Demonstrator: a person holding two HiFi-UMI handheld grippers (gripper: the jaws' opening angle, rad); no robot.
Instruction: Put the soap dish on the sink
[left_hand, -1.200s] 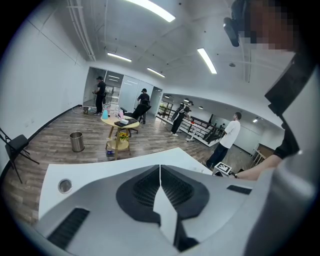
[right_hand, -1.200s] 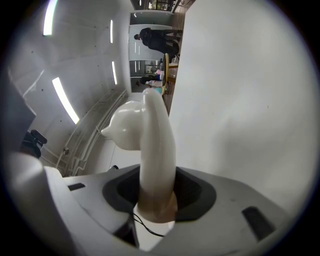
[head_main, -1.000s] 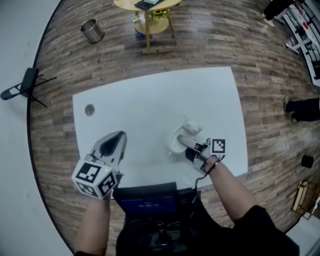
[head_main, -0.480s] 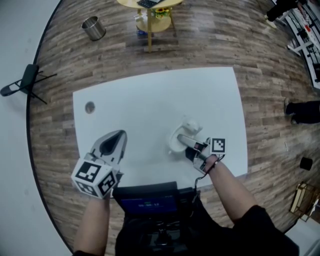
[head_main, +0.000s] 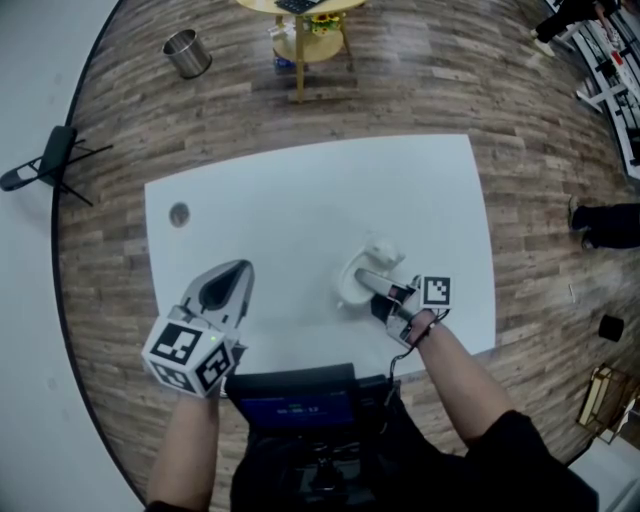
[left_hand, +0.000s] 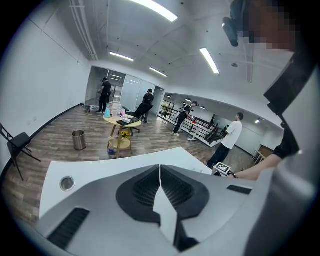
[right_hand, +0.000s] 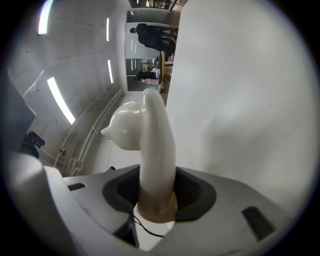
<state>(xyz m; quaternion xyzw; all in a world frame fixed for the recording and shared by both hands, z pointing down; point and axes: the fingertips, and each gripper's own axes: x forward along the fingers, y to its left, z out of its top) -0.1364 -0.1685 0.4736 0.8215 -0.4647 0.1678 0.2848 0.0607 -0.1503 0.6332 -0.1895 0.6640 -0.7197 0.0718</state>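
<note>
- My right gripper (head_main: 373, 284), my left gripper (head_main: 228, 287) and the white soap dish (head_main: 356, 272) sit exactly where they were a second ago.
- My right jaws are clamped on the dish's rim, at the near right of the white table (head_main: 300, 190).
- My left jaws are pressed together, with nothing between them.
- The only print is the black-and-white square markers on my marker cubes (head_main: 437, 291).

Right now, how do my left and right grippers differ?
The left gripper has its jaws together and empty; the right gripper is clamped on the edge of the white soap dish. The left gripper is held level, the right gripper is rolled onto its side. Both are over the white table.
</note>
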